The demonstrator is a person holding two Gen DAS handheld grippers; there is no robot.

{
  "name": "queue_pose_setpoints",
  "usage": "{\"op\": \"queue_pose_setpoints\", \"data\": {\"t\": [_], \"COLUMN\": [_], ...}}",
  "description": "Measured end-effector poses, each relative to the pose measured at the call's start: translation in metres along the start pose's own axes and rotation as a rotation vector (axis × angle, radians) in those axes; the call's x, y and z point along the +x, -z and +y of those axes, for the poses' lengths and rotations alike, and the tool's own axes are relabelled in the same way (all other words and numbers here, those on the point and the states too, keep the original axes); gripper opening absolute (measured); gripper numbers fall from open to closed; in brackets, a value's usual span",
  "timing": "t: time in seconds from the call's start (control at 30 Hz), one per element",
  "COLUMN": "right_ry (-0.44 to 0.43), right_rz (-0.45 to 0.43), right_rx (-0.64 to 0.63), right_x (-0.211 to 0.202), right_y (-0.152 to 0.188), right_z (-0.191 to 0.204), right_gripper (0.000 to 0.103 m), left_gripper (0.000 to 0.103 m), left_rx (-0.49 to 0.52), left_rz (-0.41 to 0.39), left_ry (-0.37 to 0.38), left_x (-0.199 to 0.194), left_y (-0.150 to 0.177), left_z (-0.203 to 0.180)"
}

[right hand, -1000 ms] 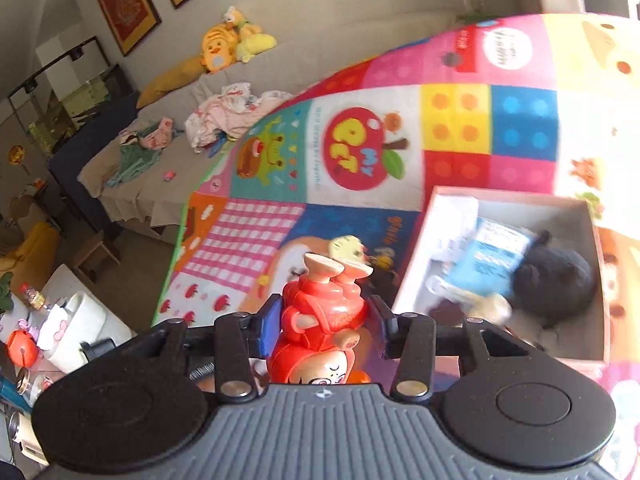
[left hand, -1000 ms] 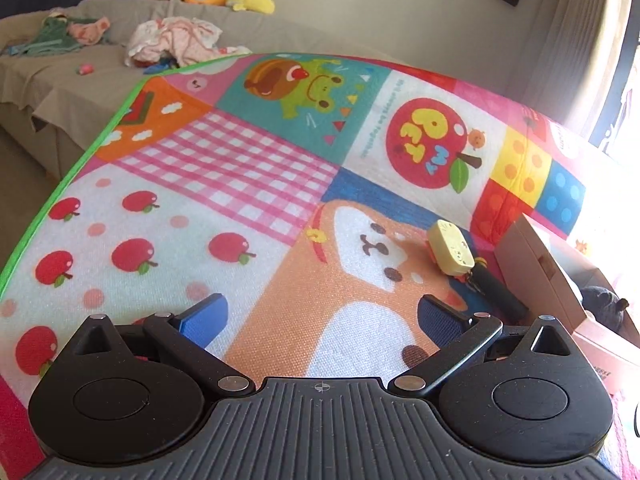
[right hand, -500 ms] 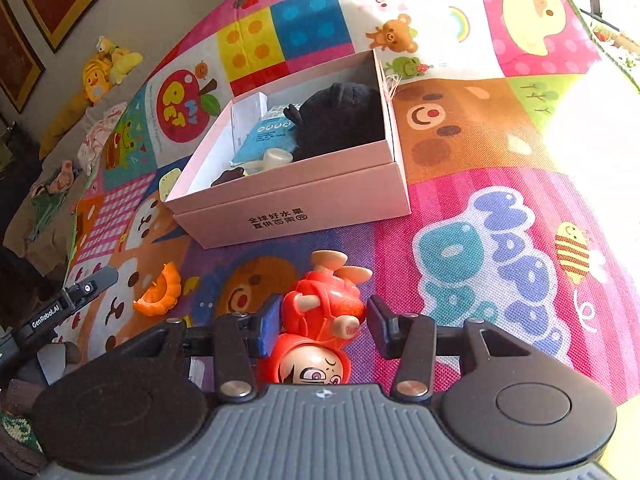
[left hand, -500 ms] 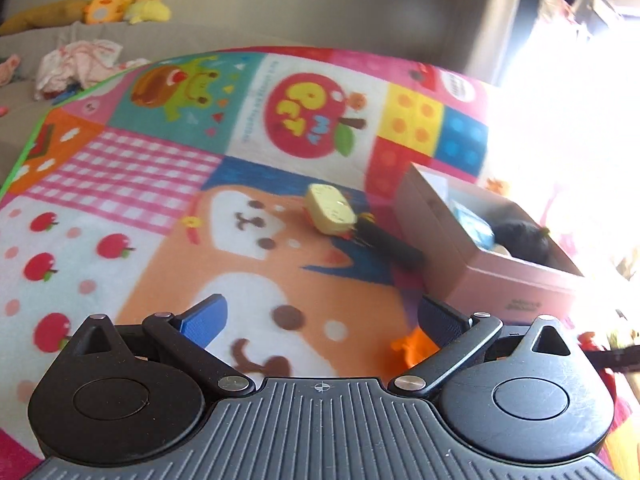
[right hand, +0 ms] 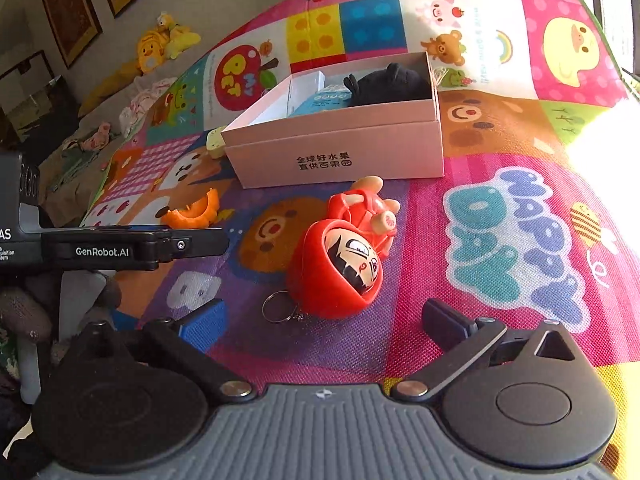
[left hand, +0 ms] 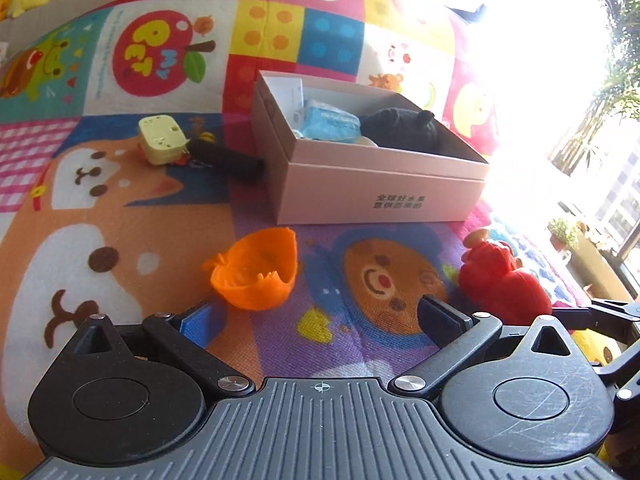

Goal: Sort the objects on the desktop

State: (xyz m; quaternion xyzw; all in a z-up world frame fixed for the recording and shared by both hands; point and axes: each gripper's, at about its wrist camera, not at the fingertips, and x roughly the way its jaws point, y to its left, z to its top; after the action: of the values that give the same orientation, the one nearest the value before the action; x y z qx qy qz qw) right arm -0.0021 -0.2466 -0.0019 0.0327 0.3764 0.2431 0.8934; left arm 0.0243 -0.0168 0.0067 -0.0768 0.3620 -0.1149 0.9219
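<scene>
A red doll keychain (right hand: pixel 340 256) lies on the colourful mat just ahead of my right gripper (right hand: pixel 322 324). The right jaws are opening wide and nothing is pressed between them. The same red doll (left hand: pixel 500 276) shows at the right in the left wrist view. My left gripper (left hand: pixel 320 316) is open and empty, with an orange bowl-shaped toy (left hand: pixel 256 270) just beyond its left finger. A pink box (left hand: pixel 372 184) (right hand: pixel 340 148) holds a black plush (left hand: pixel 400 128), a blue packet (left hand: pixel 330 122) and other items. A pale yellow block (left hand: pixel 160 140) and a black cylinder (left hand: pixel 228 158) lie left of the box.
The left gripper's side (right hand: pixel 120 248) reaches into the right wrist view from the left. The orange toy (right hand: pixel 196 210) lies beyond it. A sofa with plush toys (right hand: pixel 160 40) and clothes (right hand: pixel 140 108) lies past the mat. Strong glare from windows whitens the right side.
My right gripper came down to the mat in front of the box, opened and let go of the red doll, which now lies on the mat. The left gripper swung right toward the box.
</scene>
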Motion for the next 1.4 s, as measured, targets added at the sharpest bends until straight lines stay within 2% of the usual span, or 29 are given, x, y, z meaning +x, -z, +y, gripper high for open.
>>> {"op": "queue_pose_setpoints", "data": {"t": [0.07, 0.23, 0.3, 0.43, 0.53, 0.63, 0.83, 0.97, 1.17, 1.27, 1.4], "right_ry": [0.02, 0.043, 0.052, 0.079, 0.105, 0.119, 0.123, 0.125, 0.125, 0.126, 0.126], "right_rz": [-0.002, 0.0, 0.004, 0.023, 0.034, 0.038, 0.036, 0.035, 0.036, 0.035, 0.036], "right_rx": [-0.027, -0.069, -0.083, -0.127, -0.168, -0.187, -0.19, -0.189, -0.19, -0.19, -0.19], "right_x": [0.001, 0.003, 0.003, 0.006, 0.008, 0.009, 0.008, 0.008, 0.009, 0.009, 0.009], "right_y": [0.003, 0.006, 0.006, 0.007, 0.009, 0.01, 0.011, 0.01, 0.01, 0.01, 0.01], "right_z": [0.005, 0.008, 0.01, 0.016, 0.022, 0.025, 0.025, 0.025, 0.025, 0.026, 0.025], "right_gripper": [0.103, 0.103, 0.103, 0.103, 0.103, 0.103, 0.103, 0.103, 0.103, 0.103, 0.103], "left_gripper": [0.103, 0.103, 0.103, 0.103, 0.103, 0.103, 0.103, 0.103, 0.103, 0.103, 0.103], "left_rx": [0.013, 0.026, 0.056, 0.13, 0.144, 0.1, 0.093, 0.08, 0.11, 0.141, 0.113], "left_rz": [0.007, 0.043, 0.024, -0.032, -0.065, -0.05, -0.023, 0.01, -0.015, -0.071, -0.067], "left_ry": [-0.006, 0.136, 0.145, 0.119, 0.052, -0.037, -0.048, 0.045, 0.183, 0.108, 0.0], "left_x": [0.005, 0.004, -0.002, -0.021, -0.029, -0.02, 0.001, -0.001, -0.013, -0.019, -0.012], "left_y": [-0.004, -0.007, -0.006, -0.01, -0.012, -0.013, -0.013, -0.008, -0.003, -0.005, -0.009], "left_z": [-0.005, -0.015, -0.018, -0.015, -0.008, 0.001, 0.011, 0.009, -0.006, -0.006, 0.004]}}
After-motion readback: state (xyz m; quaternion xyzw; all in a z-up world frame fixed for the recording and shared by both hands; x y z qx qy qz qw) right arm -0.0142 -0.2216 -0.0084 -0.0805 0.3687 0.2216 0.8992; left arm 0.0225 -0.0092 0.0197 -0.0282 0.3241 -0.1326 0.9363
